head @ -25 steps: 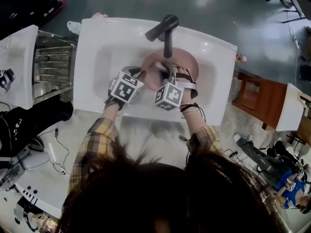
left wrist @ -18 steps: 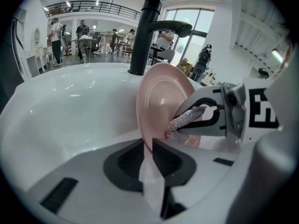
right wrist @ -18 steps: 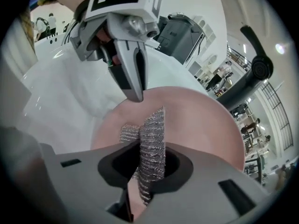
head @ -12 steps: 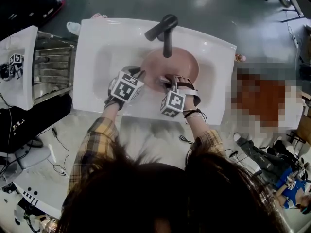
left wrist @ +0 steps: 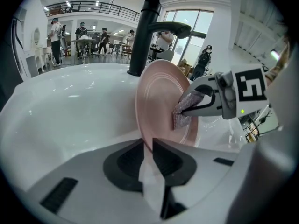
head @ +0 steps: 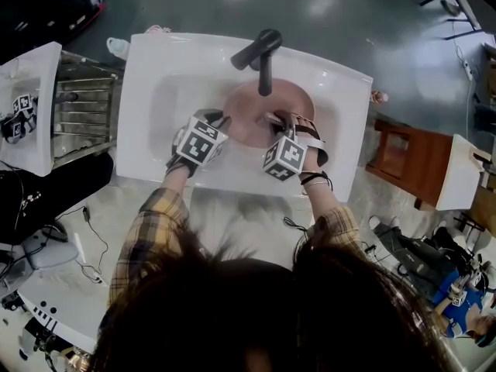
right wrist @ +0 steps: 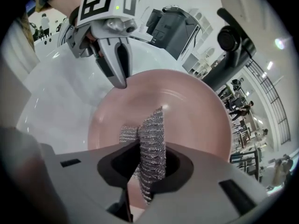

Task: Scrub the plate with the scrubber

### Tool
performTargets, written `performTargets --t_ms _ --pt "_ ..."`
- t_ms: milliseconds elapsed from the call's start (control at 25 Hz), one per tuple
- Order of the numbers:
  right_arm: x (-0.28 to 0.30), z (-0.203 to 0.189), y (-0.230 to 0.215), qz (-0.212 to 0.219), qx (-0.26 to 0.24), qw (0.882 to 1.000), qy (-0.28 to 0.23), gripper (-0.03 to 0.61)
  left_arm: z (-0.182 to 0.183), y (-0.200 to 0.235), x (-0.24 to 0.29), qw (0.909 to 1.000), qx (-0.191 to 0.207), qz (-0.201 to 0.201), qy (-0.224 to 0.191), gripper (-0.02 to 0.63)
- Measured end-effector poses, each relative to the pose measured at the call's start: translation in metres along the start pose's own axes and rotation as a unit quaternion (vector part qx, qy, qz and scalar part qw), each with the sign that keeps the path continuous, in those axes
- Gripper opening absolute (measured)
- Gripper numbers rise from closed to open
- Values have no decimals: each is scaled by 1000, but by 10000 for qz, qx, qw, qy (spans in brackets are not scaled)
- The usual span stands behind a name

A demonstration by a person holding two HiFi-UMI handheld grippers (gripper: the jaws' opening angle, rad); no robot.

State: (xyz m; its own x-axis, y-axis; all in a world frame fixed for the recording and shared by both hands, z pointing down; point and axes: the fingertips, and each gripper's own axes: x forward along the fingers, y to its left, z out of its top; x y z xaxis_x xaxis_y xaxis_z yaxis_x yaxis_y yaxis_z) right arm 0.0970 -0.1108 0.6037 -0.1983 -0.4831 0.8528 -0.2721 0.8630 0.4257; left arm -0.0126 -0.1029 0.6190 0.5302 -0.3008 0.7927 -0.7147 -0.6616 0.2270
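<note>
A pink plate [head: 252, 107] stands tilted in the white sink [head: 174, 80], under the black faucet. My left gripper [head: 225, 124] is shut on the plate's left rim; in the left gripper view the plate's [left wrist: 156, 99] edge is pinched between the jaws of that gripper [left wrist: 146, 146]. My right gripper [right wrist: 147, 160] is shut on a silver mesh scrubber [right wrist: 153, 134], which presses flat against the face of the plate [right wrist: 191, 106]. From the left gripper view the scrubber [left wrist: 183, 112] sits on the plate's lower middle. The left gripper [right wrist: 121, 80] shows at the plate's far rim.
The black faucet [head: 262, 53] arches over the plate's far side. A metal dish rack [head: 81, 107] stands left of the sink. A wooden chair [head: 403, 157] is at the right. Cables lie on the floor [head: 85, 239] at the left.
My right gripper has slid to the right across the plate with the scrubber. The left gripper and the plate have stayed put.
</note>
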Motion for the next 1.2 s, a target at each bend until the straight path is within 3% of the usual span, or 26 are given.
performTargets --t_ms 520,720,960,1200 --pt "-32 13 -80 -857 687 9936 -253 83 2 0 -4 9999 -44 123 -42 59" --pt "-46 12 -94 -997 1017 9892 -356 83 3 8 -12 9994 -139 307 -100 108" --pt "-69 7 -98 -1006 1835 9760 -601 83 14 11 -30 9982 -231 429 -347 142" --pt "-104 9 -105 -1088 2444 9589 -949 83 54 4 -60 9938 -93 616 -926 144"
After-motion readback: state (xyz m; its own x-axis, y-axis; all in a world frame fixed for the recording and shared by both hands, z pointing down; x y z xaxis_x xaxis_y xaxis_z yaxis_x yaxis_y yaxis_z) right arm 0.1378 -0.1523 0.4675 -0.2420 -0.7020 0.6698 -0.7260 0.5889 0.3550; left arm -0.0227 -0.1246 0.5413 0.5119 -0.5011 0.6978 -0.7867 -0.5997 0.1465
